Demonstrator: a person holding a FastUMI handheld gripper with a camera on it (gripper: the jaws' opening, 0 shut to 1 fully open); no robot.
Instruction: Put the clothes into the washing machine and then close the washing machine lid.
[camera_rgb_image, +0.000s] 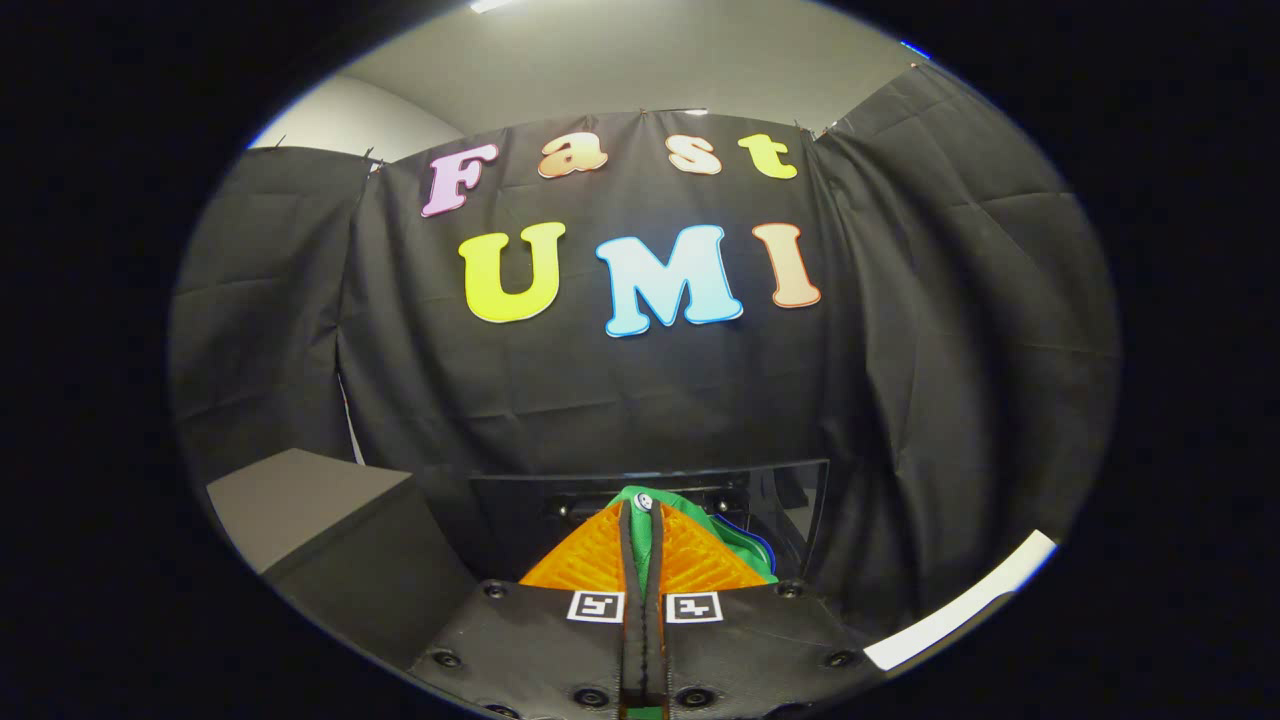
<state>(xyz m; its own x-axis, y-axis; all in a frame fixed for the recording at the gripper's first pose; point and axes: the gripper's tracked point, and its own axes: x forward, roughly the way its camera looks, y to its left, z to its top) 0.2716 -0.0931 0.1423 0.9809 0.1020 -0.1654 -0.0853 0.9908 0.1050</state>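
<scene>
The gripper has its jaws pressed together on a green garment, which bunches around the tips at the lower middle of the frame and hides what lies right beyond them. Just behind it a clear upright panel with a dark opening stands across the way forward. At the lower left a grey box blocks that side. The black cloth wall closes the back and both flanks. Open room remains above the panel, through the middle of the frame. A white edge crosses the lower right.
</scene>
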